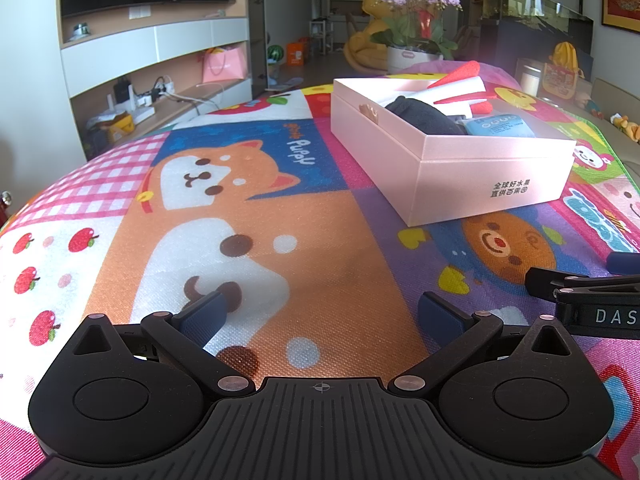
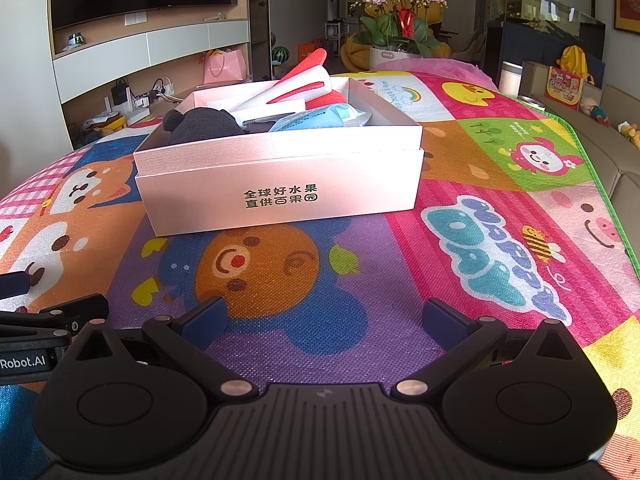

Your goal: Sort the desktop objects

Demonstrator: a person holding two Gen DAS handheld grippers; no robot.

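A pink cardboard box (image 2: 280, 184) stands on the cartoon play mat, straight ahead of my right gripper and to the front right of my left gripper, where it also shows (image 1: 452, 168). Inside lie a dark plush toy (image 2: 202, 124), a red and white foam piece (image 2: 298, 80) and a blue packet (image 2: 316, 118); they also show in the left wrist view: toy (image 1: 420, 116), foam piece (image 1: 456, 84), packet (image 1: 500, 126). My left gripper (image 1: 322, 318) is open and empty, low over the mat. My right gripper (image 2: 326, 318) is open and empty, short of the box.
The colourful mat (image 2: 480, 184) covers the table; its green edge (image 2: 600, 168) runs along the right. The other gripper shows at the right edge of the left wrist view (image 1: 592, 300) and at the left edge of the right wrist view (image 2: 36, 336). A potted orchid (image 2: 400, 20) stands beyond the table.
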